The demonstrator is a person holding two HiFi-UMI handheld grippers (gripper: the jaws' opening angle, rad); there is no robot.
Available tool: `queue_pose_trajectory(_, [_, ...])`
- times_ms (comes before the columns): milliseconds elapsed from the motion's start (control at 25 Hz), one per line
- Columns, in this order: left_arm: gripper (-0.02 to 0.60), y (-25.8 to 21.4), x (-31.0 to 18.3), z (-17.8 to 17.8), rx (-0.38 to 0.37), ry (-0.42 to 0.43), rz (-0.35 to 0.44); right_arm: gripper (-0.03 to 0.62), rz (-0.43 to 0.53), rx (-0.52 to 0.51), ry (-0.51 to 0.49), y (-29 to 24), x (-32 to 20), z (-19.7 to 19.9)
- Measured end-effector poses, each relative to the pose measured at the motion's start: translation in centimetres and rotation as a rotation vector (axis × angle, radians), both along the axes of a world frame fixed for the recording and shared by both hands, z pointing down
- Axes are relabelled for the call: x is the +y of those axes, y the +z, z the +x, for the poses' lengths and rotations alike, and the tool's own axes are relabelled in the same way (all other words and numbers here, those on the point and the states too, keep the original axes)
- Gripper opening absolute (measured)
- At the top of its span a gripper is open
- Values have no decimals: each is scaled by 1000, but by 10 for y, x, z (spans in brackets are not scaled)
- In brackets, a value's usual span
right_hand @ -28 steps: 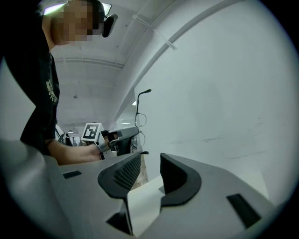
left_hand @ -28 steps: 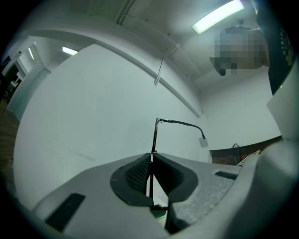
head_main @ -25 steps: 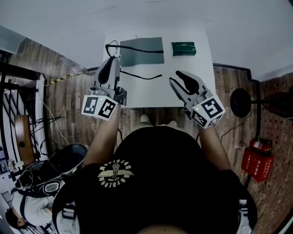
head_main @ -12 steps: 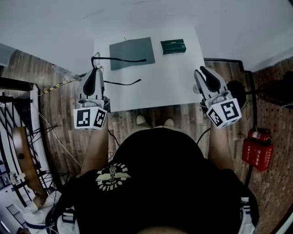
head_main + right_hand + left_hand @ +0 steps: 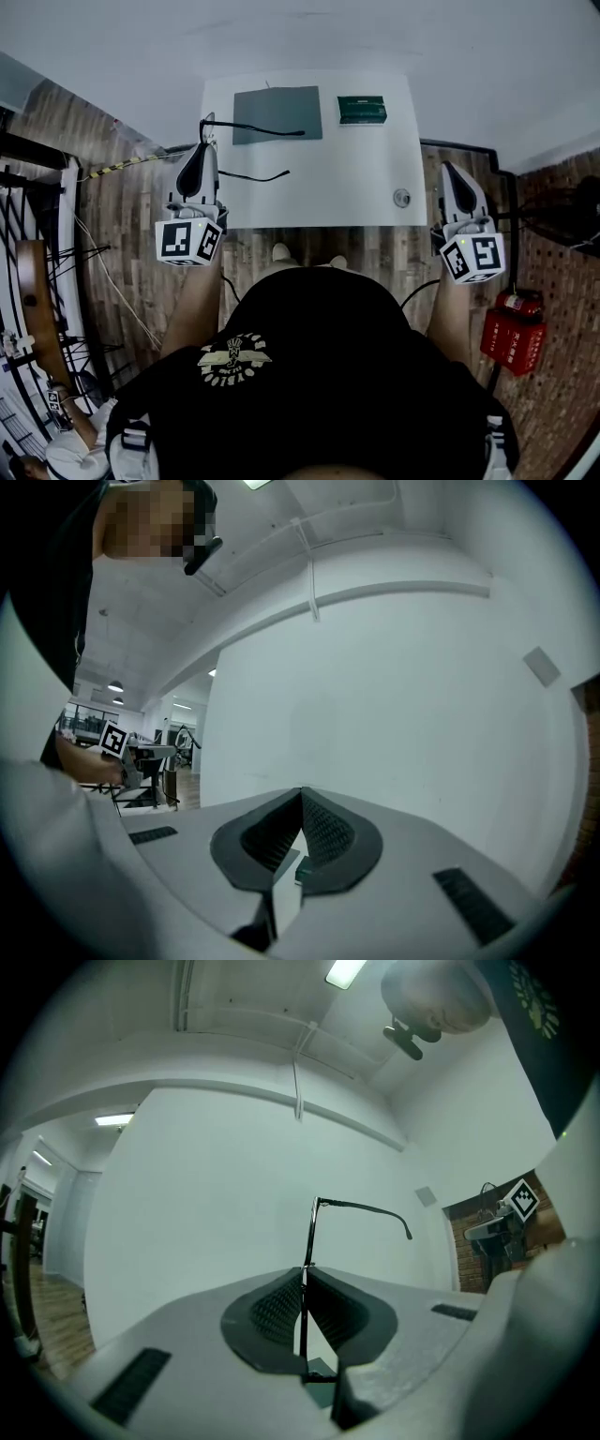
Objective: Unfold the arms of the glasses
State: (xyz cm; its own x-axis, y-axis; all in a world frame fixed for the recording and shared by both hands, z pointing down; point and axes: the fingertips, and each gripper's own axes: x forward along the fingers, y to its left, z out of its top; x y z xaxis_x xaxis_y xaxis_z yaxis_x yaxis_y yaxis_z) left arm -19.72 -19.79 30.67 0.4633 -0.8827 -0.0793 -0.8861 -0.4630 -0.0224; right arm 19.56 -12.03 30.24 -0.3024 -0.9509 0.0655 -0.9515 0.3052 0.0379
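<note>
Shows white table [image 5: 356, 178] from above, against a white wall; holds glasses [image 5: 253, 127] in left gripper [image 5: 205, 147] at the table's left edge. Pads clamped on the frame front, seen edge-on as a thin dark line between them in the left gripper view. Both arms of the glasses swung out from the frame, reaching toward the table's middle: far arm [image 5: 277, 129] crosses the near edge of grey mat [image 5: 277, 105] at the table's back; near arm [image 5: 255, 177] runs over bare tabletop, closer to the table's front edge. Cannot tell whether the arms touch the table or hang just above it.

Keeps green box [image 5: 362, 110] at the table's back, just right of the mat, apart from it; small round thing [image 5: 401, 197] near the table's front right corner — too small to identify.

Puts right gripper [image 5: 450, 172] off the table's right edge, over wooden floor [image 5: 122, 216], well apart from the glasses; jaws have just closed, pressed together, nothing between them; faces plain white wall in the right gripper view.

Shows red extinguisher [image 5: 511, 328] on the floor right of the table, nearer than its front edge; black shirt [image 5: 309, 375] below the table's front edge.
</note>
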Motion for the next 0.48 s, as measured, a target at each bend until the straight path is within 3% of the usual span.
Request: queue_pose_trajectory(480, [21, -3, 10, 27, -10, -9, 19, 0, 18, 13, -29, -6, -6, 10])
